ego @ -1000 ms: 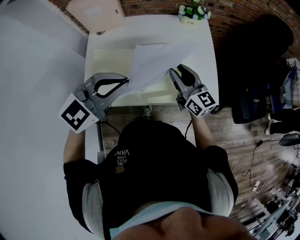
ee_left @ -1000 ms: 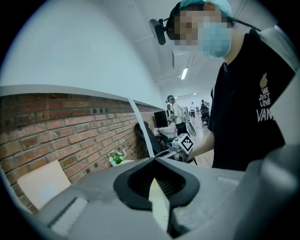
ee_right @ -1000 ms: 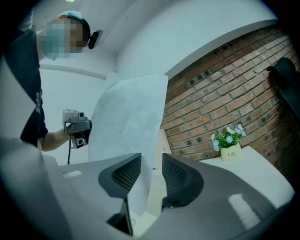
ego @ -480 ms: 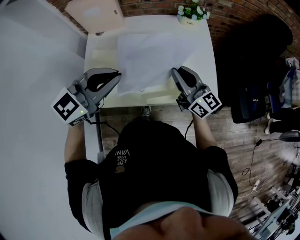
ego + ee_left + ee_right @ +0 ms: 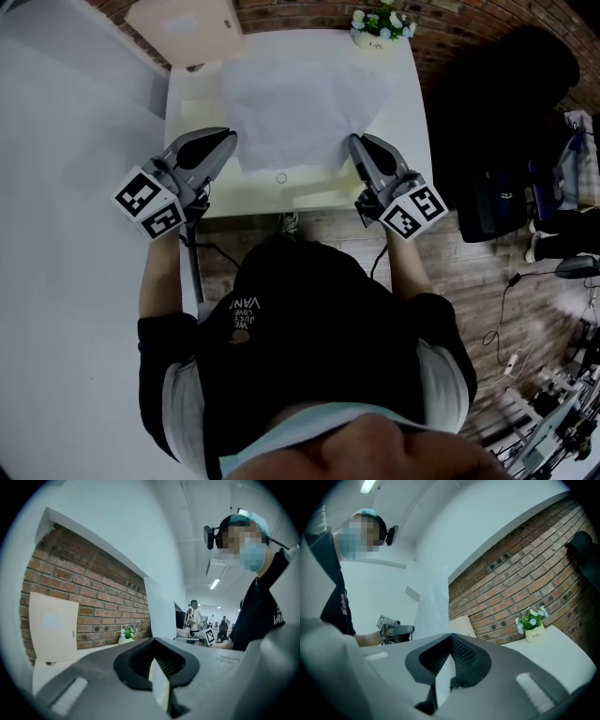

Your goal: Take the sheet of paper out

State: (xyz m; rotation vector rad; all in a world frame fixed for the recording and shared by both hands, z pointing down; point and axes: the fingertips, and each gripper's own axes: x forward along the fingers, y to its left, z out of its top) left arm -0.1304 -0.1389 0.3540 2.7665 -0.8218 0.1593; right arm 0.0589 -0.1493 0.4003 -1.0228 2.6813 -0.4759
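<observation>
A white sheet of paper (image 5: 300, 103) hangs spread out over the white table (image 5: 403, 122), held by its two near corners. My left gripper (image 5: 230, 138) is shut on the sheet's left corner, and a strip of paper (image 5: 160, 688) shows pinched in its jaws. My right gripper (image 5: 354, 141) has just been closing with the right corner between its jaws and is now shut on it. In the right gripper view the paper (image 5: 433, 606) rises from the jaws. A pale yellow folder (image 5: 206, 183) lies on the table beneath the sheet.
A small pot of flowers (image 5: 380, 23) stands at the table's far edge by the brick wall. A beige board (image 5: 183, 26) leans at the far left. A small ring (image 5: 281, 176) lies on the folder. Dark bags (image 5: 506, 202) sit on the floor to the right.
The sheet has gone from slanted and bunched to spread wide between both grippers. The left gripper moved left with its corner. The right gripper's jaws closed on the other corner.
</observation>
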